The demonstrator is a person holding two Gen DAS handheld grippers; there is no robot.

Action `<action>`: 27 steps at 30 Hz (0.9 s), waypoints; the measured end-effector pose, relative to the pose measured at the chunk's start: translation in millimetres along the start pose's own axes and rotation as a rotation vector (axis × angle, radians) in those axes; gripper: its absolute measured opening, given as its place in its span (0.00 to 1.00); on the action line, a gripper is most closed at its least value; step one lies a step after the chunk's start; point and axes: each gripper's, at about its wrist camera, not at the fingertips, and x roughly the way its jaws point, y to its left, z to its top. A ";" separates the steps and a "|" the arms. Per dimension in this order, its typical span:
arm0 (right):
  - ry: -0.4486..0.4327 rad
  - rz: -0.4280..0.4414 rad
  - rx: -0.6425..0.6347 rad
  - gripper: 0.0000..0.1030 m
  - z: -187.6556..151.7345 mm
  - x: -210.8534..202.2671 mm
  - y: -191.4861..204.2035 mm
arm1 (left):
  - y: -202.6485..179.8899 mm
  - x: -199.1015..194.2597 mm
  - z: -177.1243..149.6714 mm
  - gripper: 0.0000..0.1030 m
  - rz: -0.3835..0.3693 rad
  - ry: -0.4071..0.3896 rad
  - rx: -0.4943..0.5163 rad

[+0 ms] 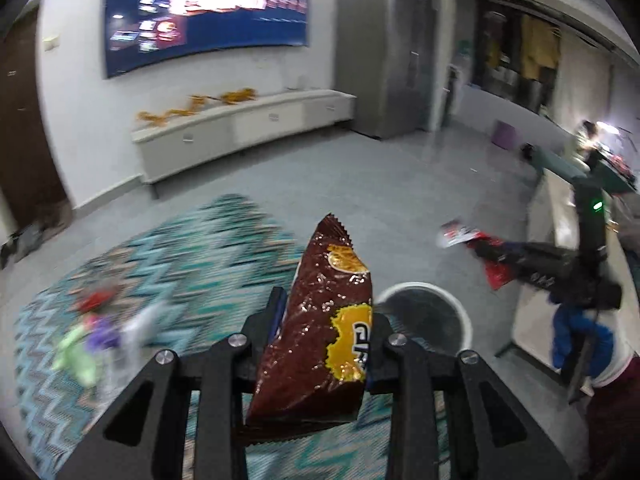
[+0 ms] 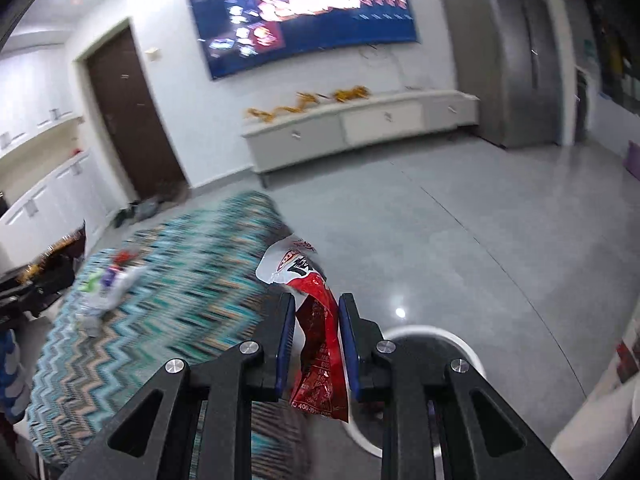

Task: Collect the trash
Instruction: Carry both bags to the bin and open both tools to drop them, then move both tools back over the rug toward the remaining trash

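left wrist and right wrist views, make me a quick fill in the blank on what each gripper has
1. The left gripper is shut on a ______ snack bag.
2. The right gripper is shut on a ______ and white wrapper.
3. More trash lies on the zigzag ______.

Missing words: brown; red; rug

The snack bag (image 1: pixel 320 320) is dark brown with a yellow patch. The wrapper (image 2: pixel 316 328) is red and white. The rug (image 1: pixel 192 256) carries a teal, beige and black zigzag pattern. The bin (image 1: pixel 424 312) has a white rim. The poster (image 1: pixel 208 12) is dark blue. The door (image 2: pixel 132 116) is dark brown.
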 end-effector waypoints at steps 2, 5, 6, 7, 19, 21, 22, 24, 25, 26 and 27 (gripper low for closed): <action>0.018 -0.017 0.033 0.21 -7.2 8.6 -18.7 | -20.8 21.1 7.8 0.30 -0.041 0.020 0.016; 0.047 -0.043 0.080 0.21 -18.4 23.2 -45.8 | -50.5 53.6 14.5 0.30 -0.100 0.051 0.032; 0.056 -0.048 0.097 0.21 -21.7 28.0 -53.6 | -61.6 65.2 16.3 0.30 -0.118 0.066 0.034; 0.066 -0.053 0.119 0.21 -27.2 33.3 -64.3 | -70.8 74.6 18.0 0.30 -0.135 0.078 0.035; 0.155 -0.137 0.234 0.40 -61.3 61.2 -125.5 | -127.1 137.9 28.2 0.71 -0.231 0.159 0.041; 0.152 -0.140 0.248 0.40 -63.5 57.4 -128.1 | -127.5 133.7 26.5 0.71 -0.237 0.157 0.041; 0.149 -0.142 0.255 0.40 -63.6 55.4 -128.3 | -127.3 130.2 25.4 0.71 -0.230 0.150 0.047; 0.140 -0.146 0.261 0.40 -62.4 50.3 -127.3 | -122.1 124.8 23.8 0.71 -0.212 0.142 0.049; 0.134 -0.148 0.261 0.40 -61.6 45.8 -124.8 | -117.5 121.5 22.3 0.71 -0.205 0.140 0.040; 0.130 -0.148 0.260 0.40 -60.9 42.7 -123.2 | -112.0 118.5 21.3 0.71 -0.197 0.138 0.030; 0.125 -0.147 0.257 0.40 -59.0 40.2 -121.7 | -106.5 116.2 20.8 0.71 -0.187 0.135 0.021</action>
